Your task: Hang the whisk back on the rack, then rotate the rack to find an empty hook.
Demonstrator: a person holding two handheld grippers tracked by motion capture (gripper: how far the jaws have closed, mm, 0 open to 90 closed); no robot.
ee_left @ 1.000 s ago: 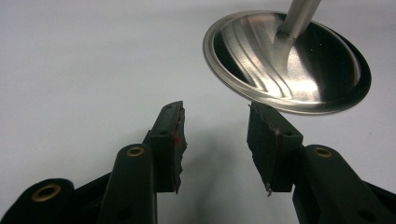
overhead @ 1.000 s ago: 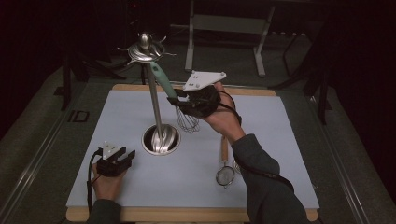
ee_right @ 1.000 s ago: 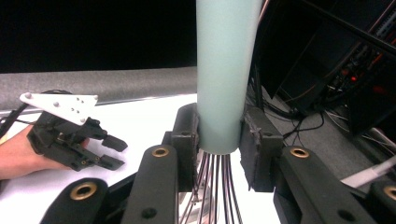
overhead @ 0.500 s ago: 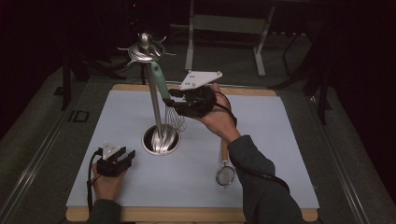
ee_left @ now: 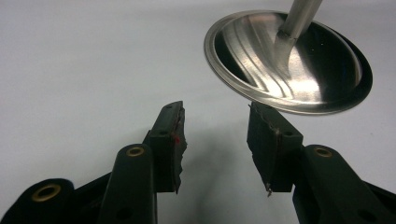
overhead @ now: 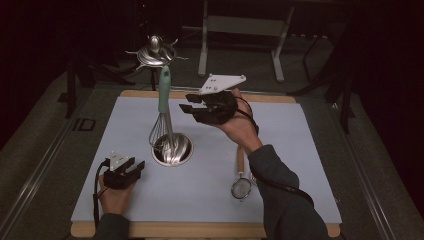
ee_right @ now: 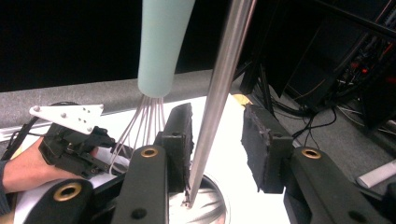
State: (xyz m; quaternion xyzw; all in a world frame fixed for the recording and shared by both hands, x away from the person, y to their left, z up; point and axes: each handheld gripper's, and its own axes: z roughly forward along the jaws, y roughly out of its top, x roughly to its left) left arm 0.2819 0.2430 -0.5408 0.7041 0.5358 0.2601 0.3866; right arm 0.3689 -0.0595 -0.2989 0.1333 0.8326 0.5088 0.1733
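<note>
We see right gripper (overhead: 186,104) jaws just opened, whisk (overhead: 162,107) released on stand (overhead: 172,148); left gripper (overhead: 131,167) open, empty.

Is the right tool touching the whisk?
Apart. In the high view the right tool sits open beside the whisk, with a gap to its handle.

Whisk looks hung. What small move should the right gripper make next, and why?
Probably draw the right gripper back: its jaws have just been opening, clasping nothing, and the mint-handled wire whisk hangs from the hooked steel rack.
</note>
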